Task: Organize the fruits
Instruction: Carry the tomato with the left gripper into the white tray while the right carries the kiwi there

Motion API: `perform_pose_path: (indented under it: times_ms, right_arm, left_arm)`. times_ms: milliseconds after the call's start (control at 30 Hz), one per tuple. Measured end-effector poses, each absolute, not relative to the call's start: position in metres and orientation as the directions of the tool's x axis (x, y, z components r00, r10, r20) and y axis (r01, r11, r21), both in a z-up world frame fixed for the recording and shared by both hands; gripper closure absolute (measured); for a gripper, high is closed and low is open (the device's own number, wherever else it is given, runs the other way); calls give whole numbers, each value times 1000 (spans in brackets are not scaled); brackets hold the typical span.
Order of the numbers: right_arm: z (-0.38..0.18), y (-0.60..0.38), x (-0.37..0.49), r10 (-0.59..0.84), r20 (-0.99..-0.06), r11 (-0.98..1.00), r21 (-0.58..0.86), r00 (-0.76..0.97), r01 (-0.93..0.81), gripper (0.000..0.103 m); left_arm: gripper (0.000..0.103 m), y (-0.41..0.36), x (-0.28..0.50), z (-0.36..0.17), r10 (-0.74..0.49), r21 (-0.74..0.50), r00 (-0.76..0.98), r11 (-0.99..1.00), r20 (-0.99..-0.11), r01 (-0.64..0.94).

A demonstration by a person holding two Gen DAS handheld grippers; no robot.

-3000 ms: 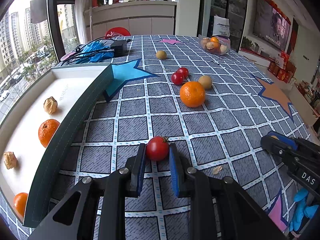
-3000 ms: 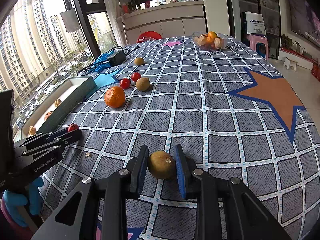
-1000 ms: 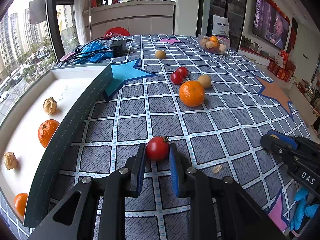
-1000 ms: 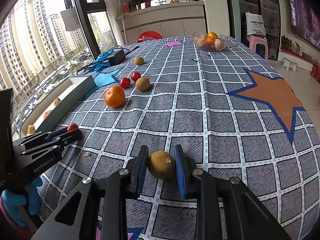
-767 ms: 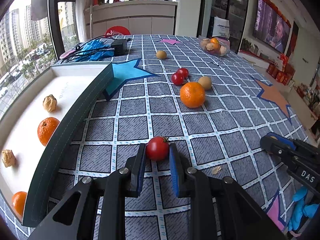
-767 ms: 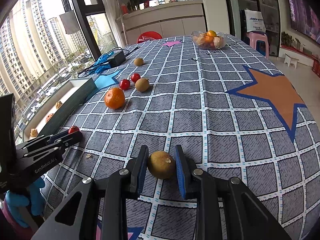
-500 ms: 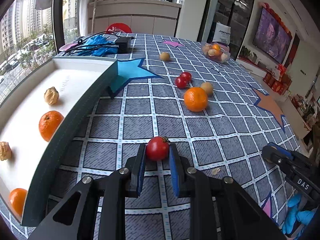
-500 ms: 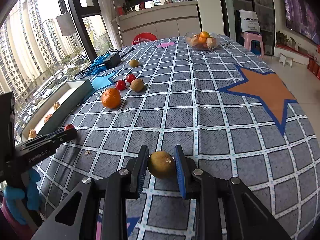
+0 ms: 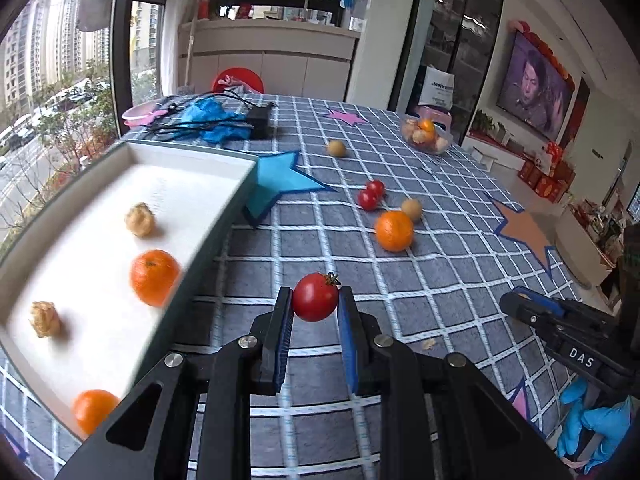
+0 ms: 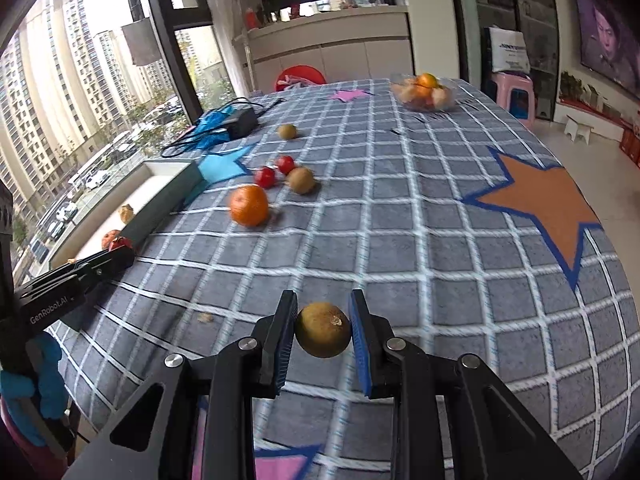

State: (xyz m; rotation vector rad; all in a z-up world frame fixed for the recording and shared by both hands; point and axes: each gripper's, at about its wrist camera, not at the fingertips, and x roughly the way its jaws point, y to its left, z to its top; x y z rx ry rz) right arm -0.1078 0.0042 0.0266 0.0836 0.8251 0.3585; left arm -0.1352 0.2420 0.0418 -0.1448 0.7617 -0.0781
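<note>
At the bottom centre of the left wrist view, the left tongs (image 9: 315, 312) are pinching a red tomato (image 9: 315, 297), blue pads tight on either side, green stem up top. In the right wrist view's bottom centre, the right tongs (image 10: 323, 334) are clamped on a brownish-green round fruit (image 10: 323, 329), held clear above the checked cloth of the desk (image 10: 420, 248).

Over at lower right of the left view, the right tongs show side-on, with a blue-gloved hand (image 9: 596, 428) below them. Left of frame sits the white tray (image 9: 216, 240) with its dark rim: one orange (image 9: 93, 409) near the lower edge, a pale wrinkled fruit (image 9: 45, 318) above it, a second orange (image 9: 154, 277) close against the rim, and another wrinkled fruit (image 9: 140, 219) higher up.

Moving up the cloth, a loose orange (image 9: 394, 231) lies mid-frame with a small tan fruit (image 9: 411, 209) just behind it, touching or nearly so. A pair of cherry tomatoes (image 9: 371, 195) sits just up-left of those. Further up, a lone tan fruit (image 9: 336, 148) rests well apart. At upper right stands a clear bowl (image 9: 427, 136) heaped with fruit; at upper left, a black adapter (image 9: 258, 124) and cables tangle beside something blue.
</note>
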Motion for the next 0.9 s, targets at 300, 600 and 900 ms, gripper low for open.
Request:
perform_pose_path:
  times_ms: [300,600,900]
  right_arm:
    - [38,75,-92,420,-697,896,216,581,-388,75]
    - [51,148,-77,491,-696,843,230,524,-486,75]
    - [52,211,-59,543,-702,796,255,461,-548,75]
  left_arm:
    - [79,306,-142,49,-44,-158,745,984,-666,-83]
    - [79,364,-141,45,38,-154,751,970,-659,-185]
    - [79,394,-136,38,88,-141,746,961,-660,-238]
